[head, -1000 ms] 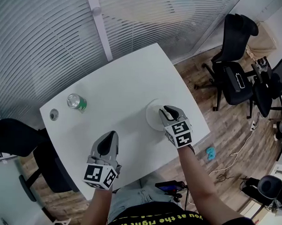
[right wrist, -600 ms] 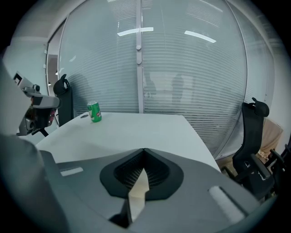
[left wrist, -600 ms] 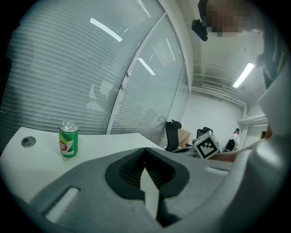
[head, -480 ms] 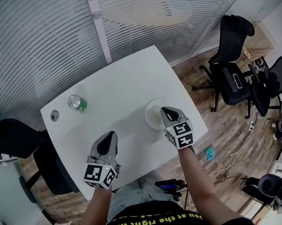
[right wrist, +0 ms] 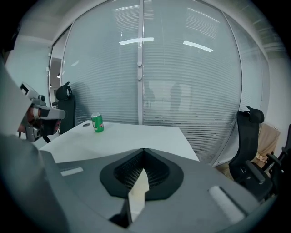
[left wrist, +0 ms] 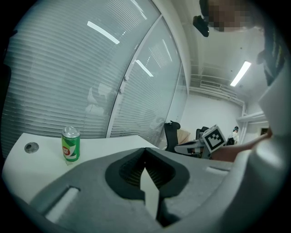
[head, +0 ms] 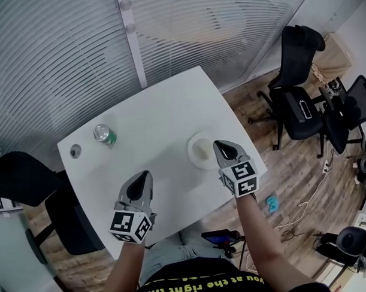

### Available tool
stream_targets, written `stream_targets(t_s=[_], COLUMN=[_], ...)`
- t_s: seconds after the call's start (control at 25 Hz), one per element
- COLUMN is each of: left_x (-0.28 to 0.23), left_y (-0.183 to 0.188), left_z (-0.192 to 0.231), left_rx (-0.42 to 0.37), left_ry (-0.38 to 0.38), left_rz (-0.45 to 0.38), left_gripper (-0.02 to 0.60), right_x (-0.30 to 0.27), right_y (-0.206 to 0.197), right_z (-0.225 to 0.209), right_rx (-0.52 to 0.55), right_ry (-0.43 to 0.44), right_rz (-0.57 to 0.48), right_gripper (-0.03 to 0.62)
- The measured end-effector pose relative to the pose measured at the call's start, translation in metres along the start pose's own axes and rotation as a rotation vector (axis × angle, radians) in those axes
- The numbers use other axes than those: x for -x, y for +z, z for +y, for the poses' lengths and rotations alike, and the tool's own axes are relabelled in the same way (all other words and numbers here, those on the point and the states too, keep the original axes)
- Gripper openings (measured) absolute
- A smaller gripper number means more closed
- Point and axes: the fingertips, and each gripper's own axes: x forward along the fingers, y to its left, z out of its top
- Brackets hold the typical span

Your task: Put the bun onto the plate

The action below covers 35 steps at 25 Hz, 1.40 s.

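Bun on the plate, both grippers closed and empty

Bun (head: pixel 202 149) shows only as a pale cream patch in the middle of the plate (head: pixel 191 152), too small in the head view to make out its shape or surface. The plate is round and white and sits near the right-hand edge of the table (head: pixel 160 106), right of the frame's centre.

The right gripper (head: pixel 222 146) has its tips at the plate's right rim in that view; its jaws are pressed together with nothing between them. The left gripper (head: pixel 143 176), at lower centre-left and well apart from the plate, also has its jaws together and carries nothing.

The table is white with rounded corners. A green drink can (head: pixel 103 134) stands upright near its left end, with a small round grommet (head: pixel 75 150) beside it. A glass wall with horizontal blinds (head: pixel 66 48) fills the upper left. Black office chairs (head: pixel 296 86) stand on the wooden floor (head: pixel 290 170) at the right.
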Motion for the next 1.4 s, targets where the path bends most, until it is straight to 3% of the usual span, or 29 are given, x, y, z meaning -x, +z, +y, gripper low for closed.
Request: stream_targets(t_s=[1.4], left_x=[0.068], left_y=[0.031], left_z=[-0.029], left_rx=[-0.078], left_ry=[-0.022], left_rz=[-0.108], left_gripper=[0.0], right_x=[0.163], right_y=[0.055], right_z=[0.039], right_rx=[-0.025], right_ry=[-0.08], right_rz=[-0.27], right_gripper=[0.006])
